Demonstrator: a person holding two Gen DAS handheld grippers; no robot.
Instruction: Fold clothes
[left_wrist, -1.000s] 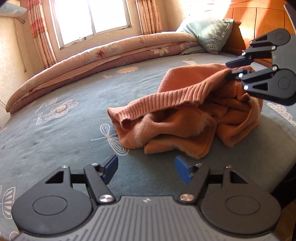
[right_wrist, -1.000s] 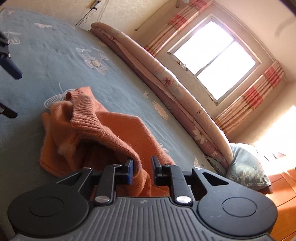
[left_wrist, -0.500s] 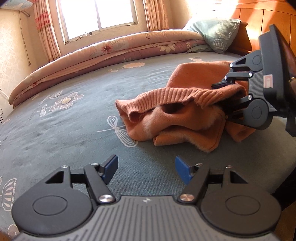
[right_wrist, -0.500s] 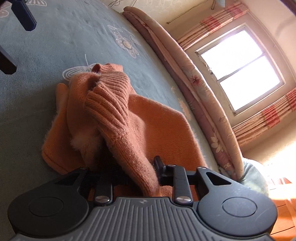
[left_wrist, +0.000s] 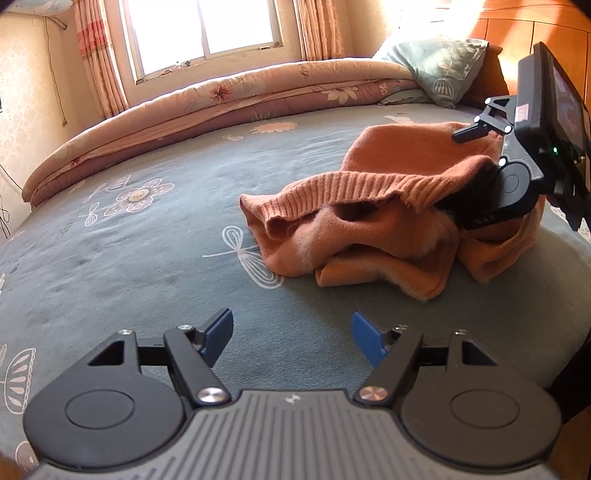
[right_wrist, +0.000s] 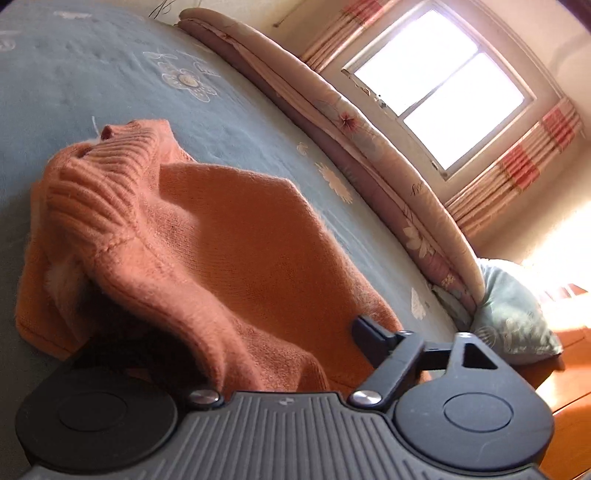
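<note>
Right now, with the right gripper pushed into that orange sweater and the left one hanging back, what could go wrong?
The right gripper is open with one finger buried under the orange sweater, so closing now may pinch several layers, not a single edge. The sweater lies bunched near the edge of the bed; a pull that way could drag it off. The left gripper is open, clear of the cloth, so nothing anchors the far side.

Left finger of the right gripper (right_wrist: 291, 343) buried under the orange sweater (right_wrist: 229, 236). Grip on the knit impossible to judge. Pillow (left_wrist: 439, 70) partly hidden behind that gripper's housing.
</note>
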